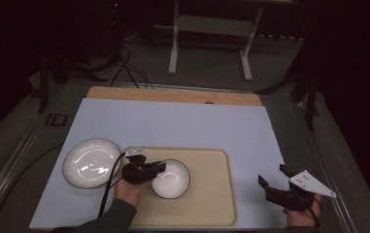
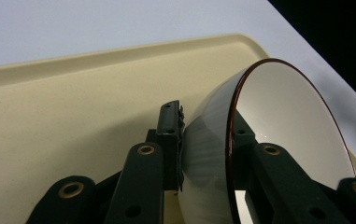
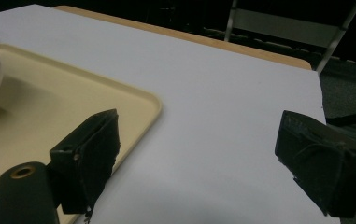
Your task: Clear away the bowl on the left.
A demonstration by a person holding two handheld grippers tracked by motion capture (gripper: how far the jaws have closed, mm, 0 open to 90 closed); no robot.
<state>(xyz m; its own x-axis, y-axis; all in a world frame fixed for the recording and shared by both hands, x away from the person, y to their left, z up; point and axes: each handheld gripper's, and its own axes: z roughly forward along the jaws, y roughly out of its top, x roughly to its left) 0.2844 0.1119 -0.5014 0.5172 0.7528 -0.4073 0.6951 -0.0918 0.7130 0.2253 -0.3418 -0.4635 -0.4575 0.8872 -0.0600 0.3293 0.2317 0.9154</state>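
Over the tray [image 1: 211, 204], the left gripper [image 2: 206, 140] is clamped on the rim of the bowl [image 1: 172, 178], one jaw inside and one outside. The thin-edged hold could slip, dropping the bowl. The right gripper [image 1: 275, 180] rests on the worktop [image 1: 182, 121], jaws apart.

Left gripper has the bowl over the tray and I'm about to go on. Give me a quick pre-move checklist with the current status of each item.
1. Left gripper clamped on the bowl wall, one jaw inside and one outside: ok.
2. Bowl over the tray: ok.
3. Bowl resting on the tray floor or lifted: cannot tell.
4. Plate apart from the tray, on the white sheet: ok.
5. Right gripper open, holding nothing, off the tray's right edge: ok.
6. Bowl holds nothing: ok.
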